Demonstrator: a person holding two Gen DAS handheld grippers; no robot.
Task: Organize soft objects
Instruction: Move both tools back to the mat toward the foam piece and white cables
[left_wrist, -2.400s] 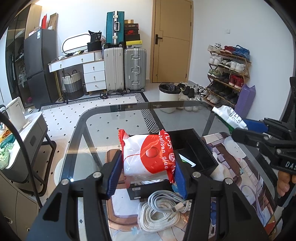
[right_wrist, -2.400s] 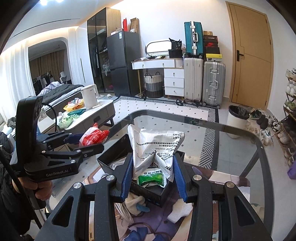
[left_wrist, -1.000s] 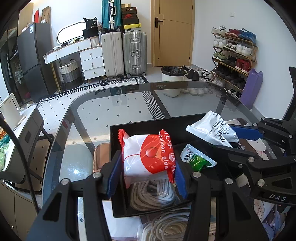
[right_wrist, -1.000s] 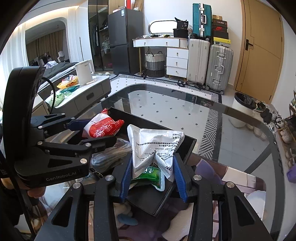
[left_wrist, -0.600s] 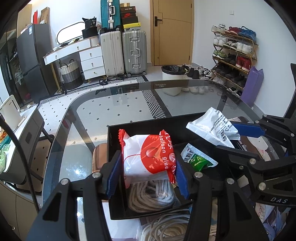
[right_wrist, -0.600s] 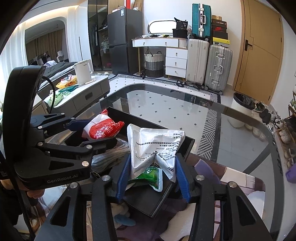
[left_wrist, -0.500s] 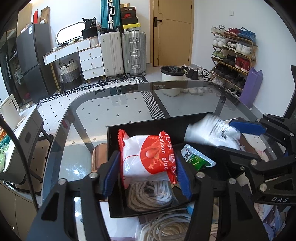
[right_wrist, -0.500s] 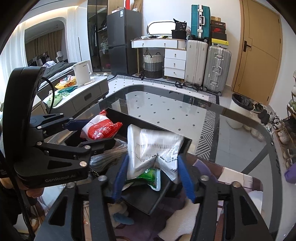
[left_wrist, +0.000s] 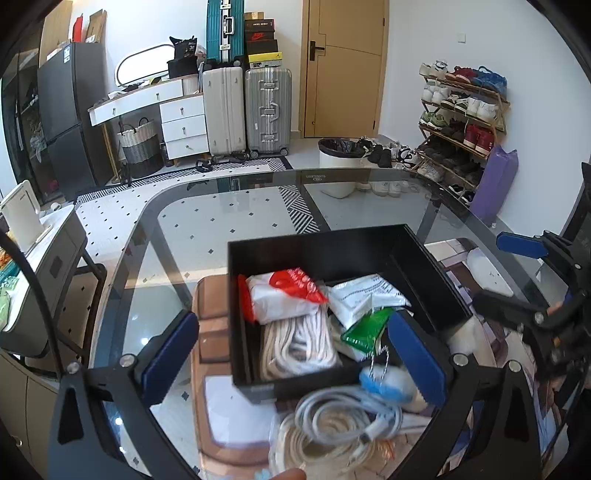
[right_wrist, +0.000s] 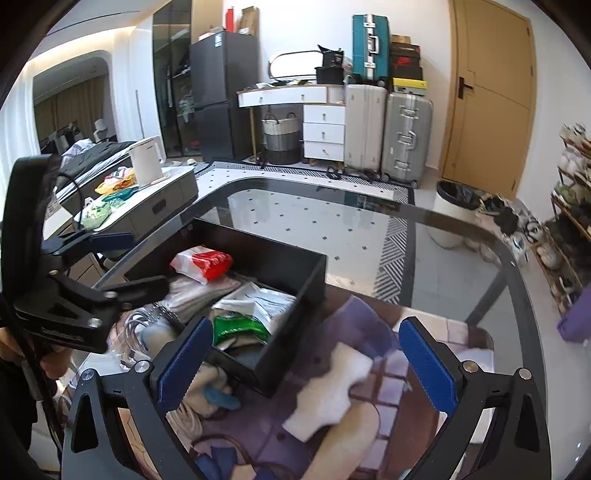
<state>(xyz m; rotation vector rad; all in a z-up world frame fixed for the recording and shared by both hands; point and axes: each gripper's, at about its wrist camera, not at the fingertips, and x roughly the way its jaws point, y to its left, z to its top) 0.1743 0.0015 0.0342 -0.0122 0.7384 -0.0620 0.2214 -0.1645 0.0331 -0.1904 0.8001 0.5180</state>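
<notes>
A black open box stands on the glass table; it also shows in the right wrist view. In it lie a red-and-white packet, a white printed bag, a green sachet and a coil of beige rope. My left gripper is open and empty just in front of the box. My right gripper is open and empty, over the box's near right corner.
A coil of white cable and a blue-white item lie in front of the box. A white soft piece lies on a purple printed mat. The glass table's edge curves round the far side.
Both grippers have opened. The red-and-white packet and the white bag have dropped into the black box. Both grippers have pulled back a little.
</notes>
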